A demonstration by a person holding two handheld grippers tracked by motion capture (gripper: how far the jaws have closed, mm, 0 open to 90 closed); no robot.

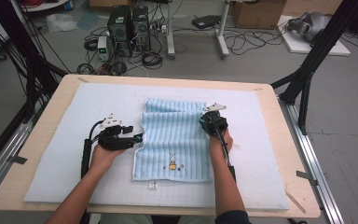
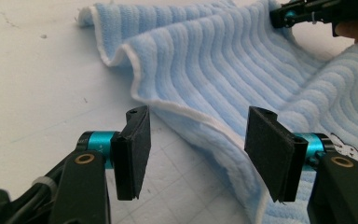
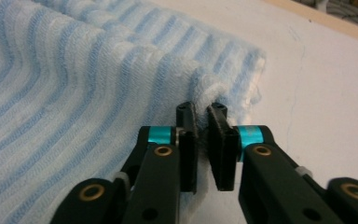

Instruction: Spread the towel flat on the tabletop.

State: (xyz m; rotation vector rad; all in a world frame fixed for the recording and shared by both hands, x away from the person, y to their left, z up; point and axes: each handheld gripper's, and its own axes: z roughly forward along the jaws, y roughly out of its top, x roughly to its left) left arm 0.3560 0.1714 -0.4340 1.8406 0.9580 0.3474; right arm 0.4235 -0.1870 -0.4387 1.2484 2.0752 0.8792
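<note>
- the right gripper [image 3: 201, 122] has its jaws drawn nearly together on the towel [image 3: 74, 93]; a thin fold of the cloth's edge sits pinched between the two black pads [image 3: 186, 140].
- beyond those jaws the towel's corner bunches up into a small ridge, and the striped cloth spreads away to the left of them; to the right of them lies bare white mat [image 3: 317, 84].
- in the high view the right gripper [image 1: 213, 120] sits at the towel's right edge, toward its far end, with the person's right hand [image 1: 223, 140] behind it.
- the left gripper [image 2: 198, 156] holds its jaws wide apart, with nothing pressed between them.
- the towel's [image 2: 223, 70] white-hemmed near edge runs slantwise across the gap, just ahead of the jaws; it passes close by the right-hand pad [image 2: 268, 158], but contact there cannot be told. the left-hand pad stands clear of the cloth over the gridded mat [image 2: 28, 93].
- past the left gripper's jaws the towel rises in a soft wave, and at its far side the other gripper's tip is seen nipping the cloth.
- in the high view the left gripper [image 1: 137, 138] points at the towel's [image 1: 172, 140] left edge, held in the left hand [image 1: 103, 154].
- the towel lies on the mat between the two grippers, a small rabbit picture [image 1: 172, 163] near its close end.
</note>
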